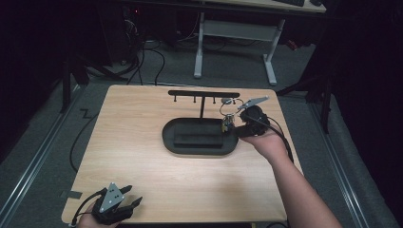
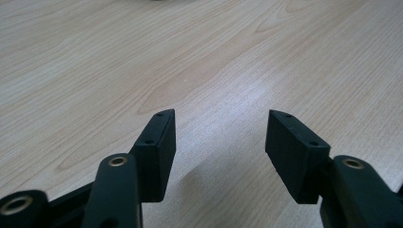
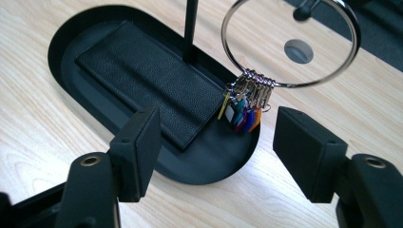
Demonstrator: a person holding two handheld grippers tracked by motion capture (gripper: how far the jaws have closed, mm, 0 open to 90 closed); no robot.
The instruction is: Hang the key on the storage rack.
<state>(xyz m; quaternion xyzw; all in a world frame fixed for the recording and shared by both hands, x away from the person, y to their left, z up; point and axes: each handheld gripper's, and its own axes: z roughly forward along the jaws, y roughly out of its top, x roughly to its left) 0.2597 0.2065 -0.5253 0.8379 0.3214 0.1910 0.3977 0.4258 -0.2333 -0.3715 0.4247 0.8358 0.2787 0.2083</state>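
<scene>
- Right gripper point(image 1: 236, 124), high view: it sits at the right end of the black tray point(image 1: 168, 137), the hand behind it. Small coloured tags point(image 1: 227, 124) hang just ahead of its tip. Whether the jaws are apart is hard to tell from here.
- Same view: a black rack point(image 1: 203, 94) rises from the tray on a thin post, with pegs under its crossbar. Something small and round hangs near its right end, too small to name.
- Left gripper point(image 1: 128, 197), high view: parked at the near left corner of the table point(image 1: 142, 166), well apart from the tray.
- Left gripper view: jaws stand wide apart over bare wood, nothing between them.
- Right gripper view: jaws stand wide apart and hold nothing. Beyond them a metal ring point(image 3: 290, 42) hangs on a peg, and the tags dangle from it above the tray's edge.
- Same view: a black wallet point(image 3: 147, 78) lies flat in the tray, left of the post point(image 3: 190, 28).
- Judgement: hanging the ring looks done, since it hangs free of the pads. What seems left is pulling the hand clear.
</scene>
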